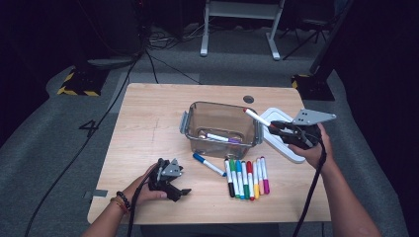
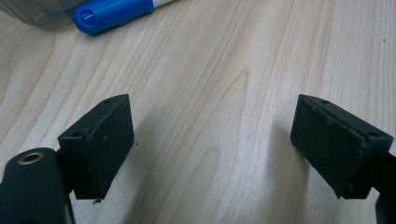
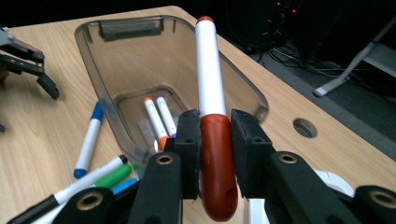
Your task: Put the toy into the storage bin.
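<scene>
The left tongs [image 1: 183,191] sit low at the near left of the table [image 1: 148,123], in a hand whose fingers cover part of the body, so the tips are hard to make out from above. In the left gripper view the left tongs [image 2: 212,149] stand wide apart with bare wood between the 2 pads and nothing held. At the top of that view a blue marker [image 2: 114,13] is cut off by the edge, and a blurred corner of the clear box [image 2: 42,16] shows beside it.

The blue marker [image 1: 210,164] lies alone in front of the box [image 1: 197,106], which stands open at the middle of the table. A row of coloured markers [image 1: 247,177] lies side by side just right of the blue one. Inside the box lie 2 markers [image 3: 159,116], one orange-tipped, one purple-tipped; the tinted wall dims them.

The right tongs [image 1: 272,126] are raised at the box's right end and clamped tight on a red marker [image 1: 255,116]. In the right gripper view the tongs [image 3: 215,140] squeeze its glossy red cap between both pads. The red marker [image 3: 208,70] has a white barrel with a small red end, and it slants up over the box's rim. The tongs' arms hide most of the marker row there. The white lid [image 1: 286,148] lies partly hidden behind the right hand.
</scene>
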{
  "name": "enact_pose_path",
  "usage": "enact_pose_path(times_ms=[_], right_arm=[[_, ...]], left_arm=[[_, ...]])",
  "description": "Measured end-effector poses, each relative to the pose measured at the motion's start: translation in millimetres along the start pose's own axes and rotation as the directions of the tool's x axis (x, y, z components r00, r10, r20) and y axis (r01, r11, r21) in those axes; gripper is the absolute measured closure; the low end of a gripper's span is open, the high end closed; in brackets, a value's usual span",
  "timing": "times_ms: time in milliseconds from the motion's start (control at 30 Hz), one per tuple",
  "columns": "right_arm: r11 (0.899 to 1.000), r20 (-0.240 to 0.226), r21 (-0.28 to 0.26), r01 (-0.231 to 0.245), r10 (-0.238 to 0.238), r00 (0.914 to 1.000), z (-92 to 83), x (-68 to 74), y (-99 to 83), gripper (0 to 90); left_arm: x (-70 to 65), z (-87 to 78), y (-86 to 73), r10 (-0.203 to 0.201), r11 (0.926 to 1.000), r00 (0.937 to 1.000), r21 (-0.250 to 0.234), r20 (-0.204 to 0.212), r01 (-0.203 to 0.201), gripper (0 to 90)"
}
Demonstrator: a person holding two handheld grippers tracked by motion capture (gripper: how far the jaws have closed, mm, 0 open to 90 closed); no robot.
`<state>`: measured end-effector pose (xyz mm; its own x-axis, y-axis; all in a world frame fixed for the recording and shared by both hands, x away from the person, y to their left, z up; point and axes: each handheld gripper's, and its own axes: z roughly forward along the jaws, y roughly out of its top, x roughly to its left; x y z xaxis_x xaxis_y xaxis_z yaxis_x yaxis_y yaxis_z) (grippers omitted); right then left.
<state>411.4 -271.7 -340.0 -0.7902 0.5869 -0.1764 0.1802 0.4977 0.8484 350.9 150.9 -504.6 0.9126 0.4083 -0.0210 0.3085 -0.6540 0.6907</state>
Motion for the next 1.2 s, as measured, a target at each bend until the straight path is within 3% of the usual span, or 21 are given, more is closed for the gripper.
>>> enact_pose_path(times_ms=[433, 700, 800, 933, 967, 1100, 1133, 1200], right_arm=[[0.998, -0.093, 0.036, 0.044, -0.041, 0.9949, 41.5, 10.8, 25.2, 73.7], [0.993, -0.159, 0.084, 0.081, -0.066, 0.9850, 77.0, 17.1, 39.8, 73.7], [0.983, -0.176, 0.135, 0.123, -0.098, 0.9794, 94.7, 19.5, 44.8, 73.7], [0.979, -0.202, 0.155, 0.130, -0.097, 0.9745, 104.8, 20.1, 47.1, 73.7], [0.975, -0.224, 0.172, 0.139, -0.099, 0.9696, 111.6, 20.2, 49.1, 73.7], [0.966, -0.239, 0.201, 0.164, -0.114, 0.9644, 119.6, 21.1, 51.2, 73.7], [0.957, -0.258, 0.223, 0.187, -0.127, 0.9578, 125.9, 22.7, 51.6, 73.6], [0.947, -0.267, 0.245, 0.206, -0.138, 0.9536, 130.7, 23.5, 51.0, 73.6]], left_arm=[[0.0, 0.0, 0.0, 0.000, 1.0000, 1.0000, 0.000, 0.000, 0.000, 13.8], [0.0, 0.0, 0.0, 0.000, 1.0000, 1.0000, 0.000, 0.000, 0.000, 13.8], [0.0, 0.0, 0.0, 0.000, 1.0000, 1.0000, 0.000, 0.000, 0.000, 13.8], [0.0, 0.0, 0.0, 0.000, 1.0000, 1.0000, 0.000, 0.000, 0.000, 13.8], [0.0, 0.0, 0.0, 0.000, 1.0000, 1.0000, 0.000, 0.000, 0.000, 13.8], [0.0, 0.0, 0.0, 0.000, 1.0000, 1.0000, 0.000, 0.000, 0.000, 13.8], [0.0, 0.0, 0.0, 0.001, 1.0000, 1.0000, 0.000, 0.000, -0.001, 13.8], [0.0, 0.0, 0.0, 0.000, 1.0000, 1.0000, 0.000, 0.000, 0.000, 13.8]])
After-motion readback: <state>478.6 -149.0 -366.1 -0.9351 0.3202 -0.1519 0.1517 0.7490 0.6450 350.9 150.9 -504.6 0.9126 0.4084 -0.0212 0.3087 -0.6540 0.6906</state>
